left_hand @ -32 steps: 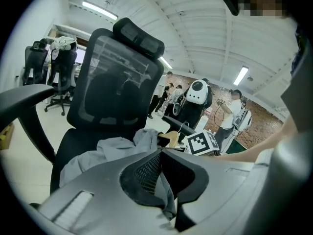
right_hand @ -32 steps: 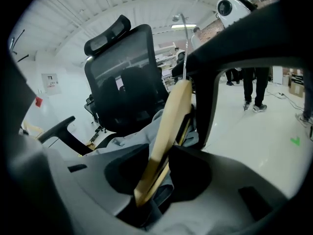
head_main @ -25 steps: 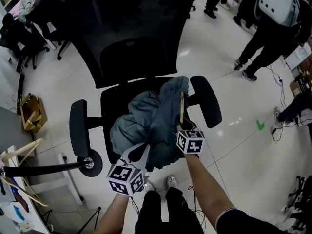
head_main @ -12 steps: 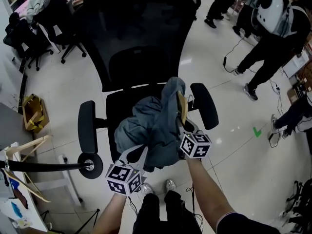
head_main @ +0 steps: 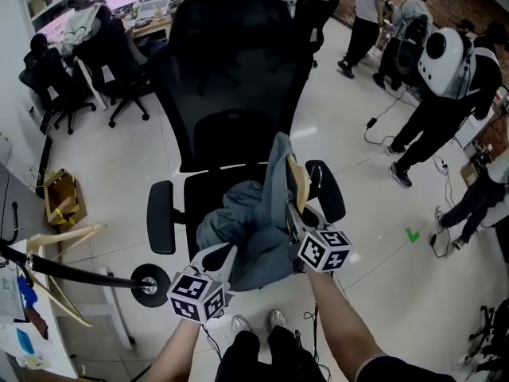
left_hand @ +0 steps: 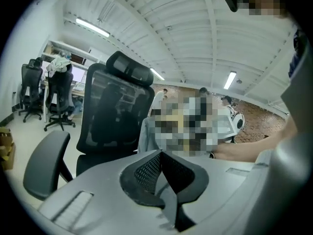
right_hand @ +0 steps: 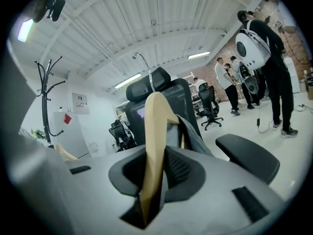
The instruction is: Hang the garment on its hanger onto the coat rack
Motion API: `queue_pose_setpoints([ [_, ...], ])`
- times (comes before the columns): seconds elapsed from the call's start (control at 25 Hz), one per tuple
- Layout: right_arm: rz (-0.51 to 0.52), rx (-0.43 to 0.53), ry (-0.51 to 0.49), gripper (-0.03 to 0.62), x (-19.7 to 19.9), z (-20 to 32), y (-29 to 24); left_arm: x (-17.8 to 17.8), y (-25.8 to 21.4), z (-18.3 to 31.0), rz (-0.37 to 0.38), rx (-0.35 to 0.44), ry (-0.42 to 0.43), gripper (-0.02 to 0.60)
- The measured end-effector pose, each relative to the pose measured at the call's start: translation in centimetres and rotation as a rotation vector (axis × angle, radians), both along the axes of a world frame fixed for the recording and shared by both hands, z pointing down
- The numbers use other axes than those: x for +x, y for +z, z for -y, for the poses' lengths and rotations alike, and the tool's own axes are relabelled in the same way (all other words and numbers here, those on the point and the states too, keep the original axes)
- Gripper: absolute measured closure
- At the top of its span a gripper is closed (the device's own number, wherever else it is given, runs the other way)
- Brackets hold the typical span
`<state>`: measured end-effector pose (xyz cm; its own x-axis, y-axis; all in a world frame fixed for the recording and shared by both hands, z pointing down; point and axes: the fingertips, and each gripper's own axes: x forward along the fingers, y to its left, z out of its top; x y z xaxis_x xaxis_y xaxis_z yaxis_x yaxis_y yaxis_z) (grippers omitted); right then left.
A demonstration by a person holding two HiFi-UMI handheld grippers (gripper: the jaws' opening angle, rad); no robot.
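Right tongs: clamped on the pale wooden hanger, low on its arm; jaws just been closing, wood squeezed between the pads.
Left tongs: pads pressed together, thin grey sliver of cloth pinched between them; gripping the garment's lower edge, near the front of the seat.
Garment: blue-grey; draped over the hanger on the right, rising to a peak there; the rest sagging in a bundle low over the seat; contact with the seat not clear.
Hook: metal, curving up above the top of the hanger; hanger seen edge-on in the right gripper view, cloth falling off its far side.
Chair: black office chair, mesh back and headrest; armrests either side of the bundle; dead ahead.
Coat rack: black, branched top, at the left of the right gripper view; well apart from the hanger; garment not yet on it.
Lower left: black bar with a round end; spare wooden hangers beside it.
Background: people standing on the white floor at the right; more chairs at the back left.
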<state>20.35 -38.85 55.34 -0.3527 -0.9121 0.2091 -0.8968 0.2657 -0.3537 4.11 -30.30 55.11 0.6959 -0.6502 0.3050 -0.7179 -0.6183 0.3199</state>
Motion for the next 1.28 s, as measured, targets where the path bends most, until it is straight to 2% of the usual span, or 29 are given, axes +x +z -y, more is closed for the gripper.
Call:
queue_pose_setpoints([
  [0.32, 0.007, 0.081, -0.076, 0.531, -2.5, -2.5, -8.9, -0.5, -7.3, -0.6, -0.012, 0.126, 0.025, 0.577],
  [0.6, 0.005, 0.159, -0.167, 0.531, -3.6, -5.7, -16.6, 0.1, -12.9, -3.6, -0.01, 0.217, 0.008, 0.577],
  [1.0, -0.002, 0.269, -0.378, 0.531, -4.6, -13.4, -25.1, 0.2, -20.1, -11.1, 0.014, 0.352, -0.131, 0.577],
  [1.28, -0.004, 0.286, -0.553, 0.533, -5.4, -20.2, -29.2, 0.4, -23.2, -16.6, 0.033, 0.409, -0.226, 0.577],
])
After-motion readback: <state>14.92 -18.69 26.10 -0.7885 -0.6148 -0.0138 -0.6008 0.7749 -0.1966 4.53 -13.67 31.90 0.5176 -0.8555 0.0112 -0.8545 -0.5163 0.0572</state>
